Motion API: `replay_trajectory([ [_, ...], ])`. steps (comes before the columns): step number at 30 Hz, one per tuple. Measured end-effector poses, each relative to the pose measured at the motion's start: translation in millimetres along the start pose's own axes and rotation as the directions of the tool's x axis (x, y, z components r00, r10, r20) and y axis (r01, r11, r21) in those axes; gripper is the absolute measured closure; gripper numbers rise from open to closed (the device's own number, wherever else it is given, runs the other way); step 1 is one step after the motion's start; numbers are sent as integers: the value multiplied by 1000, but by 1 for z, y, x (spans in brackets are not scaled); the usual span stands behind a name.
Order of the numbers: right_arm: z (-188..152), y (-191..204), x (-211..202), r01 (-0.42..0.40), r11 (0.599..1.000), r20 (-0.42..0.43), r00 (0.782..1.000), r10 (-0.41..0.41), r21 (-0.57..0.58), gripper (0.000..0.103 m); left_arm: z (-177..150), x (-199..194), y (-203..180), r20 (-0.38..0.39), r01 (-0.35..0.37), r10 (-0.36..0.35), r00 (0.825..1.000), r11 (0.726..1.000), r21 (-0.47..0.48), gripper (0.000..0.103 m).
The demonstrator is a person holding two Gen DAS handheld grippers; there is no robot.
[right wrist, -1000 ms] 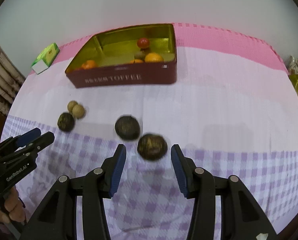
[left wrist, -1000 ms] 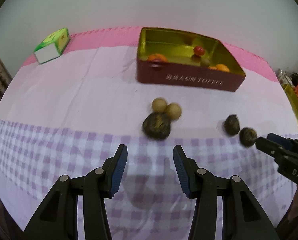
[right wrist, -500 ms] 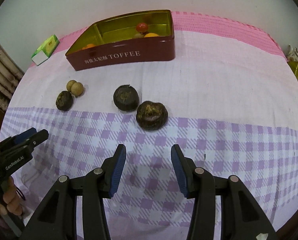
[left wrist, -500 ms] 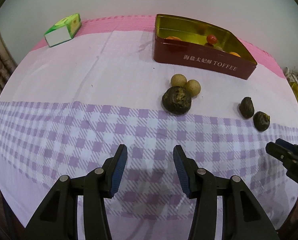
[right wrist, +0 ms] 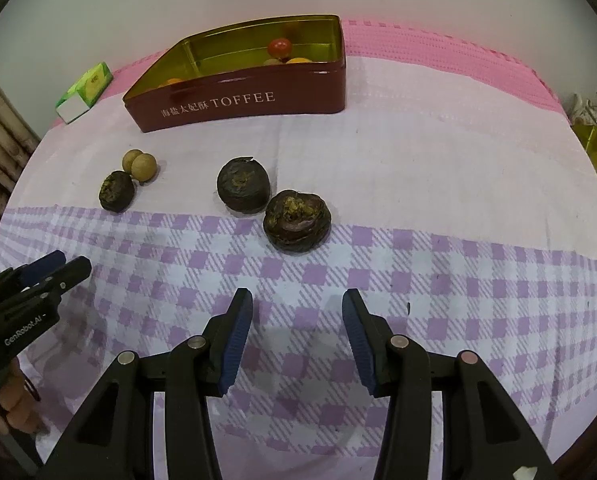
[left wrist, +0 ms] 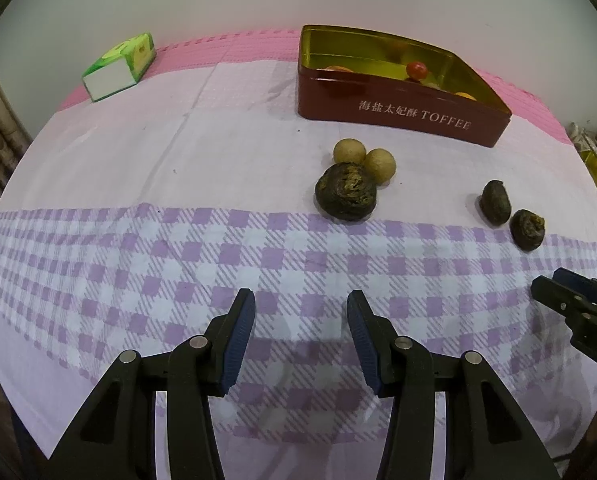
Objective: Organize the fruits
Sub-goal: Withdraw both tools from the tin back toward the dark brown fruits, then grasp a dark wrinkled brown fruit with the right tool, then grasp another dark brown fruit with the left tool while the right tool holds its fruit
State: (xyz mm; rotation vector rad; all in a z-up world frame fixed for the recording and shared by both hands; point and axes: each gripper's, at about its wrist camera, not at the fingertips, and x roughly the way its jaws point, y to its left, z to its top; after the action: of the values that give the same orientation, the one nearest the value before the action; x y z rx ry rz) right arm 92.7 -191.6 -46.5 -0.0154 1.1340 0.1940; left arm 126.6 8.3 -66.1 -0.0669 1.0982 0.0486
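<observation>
A red toffee tin (left wrist: 402, 114) (right wrist: 258, 100) with a gold inside stands at the back and holds a red fruit (right wrist: 280, 46) and several orange ones. Three dark wrinkled fruits lie on the cloth: one (left wrist: 345, 191) (right wrist: 116, 191) touching two tan round fruits (left wrist: 364, 158) (right wrist: 139, 164), and two more (right wrist: 243, 185) (right wrist: 297, 220) side by side to the right. My left gripper (left wrist: 300, 338) is open and empty, well short of the left dark fruit. My right gripper (right wrist: 297, 334) is open and empty, short of the right pair.
A green and white carton (left wrist: 118, 66) (right wrist: 84, 92) lies at the back left on the pink strip. A gold tin edge (right wrist: 596, 152) shows at the far right. The table is covered with a white and purple checked cloth (left wrist: 138, 260).
Both grippers have pulled back toward the near edge and away from the fruits; they stayed open and empty. The fruits have not moved.
</observation>
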Motion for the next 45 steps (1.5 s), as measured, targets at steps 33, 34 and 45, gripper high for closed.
replay_trajectory([
  [33, 38, 17, 28, 73, 993, 61, 996, -67, -92, 62, 16, 17, -1, 4, 8, -8, 1000, 1000, 18, 50],
  [34, 37, 17, 29, 72, 993, 63, 996, -66, -91, 63, 18, 18, -2, 4, 8, -8, 1000, 1000, 18, 50],
  [45, 31, 12, 25, 64, 995, 69, 996, -59, -80, 66, 26, 23, -13, 6, 44, -44, 999, 999, 18, 49],
])
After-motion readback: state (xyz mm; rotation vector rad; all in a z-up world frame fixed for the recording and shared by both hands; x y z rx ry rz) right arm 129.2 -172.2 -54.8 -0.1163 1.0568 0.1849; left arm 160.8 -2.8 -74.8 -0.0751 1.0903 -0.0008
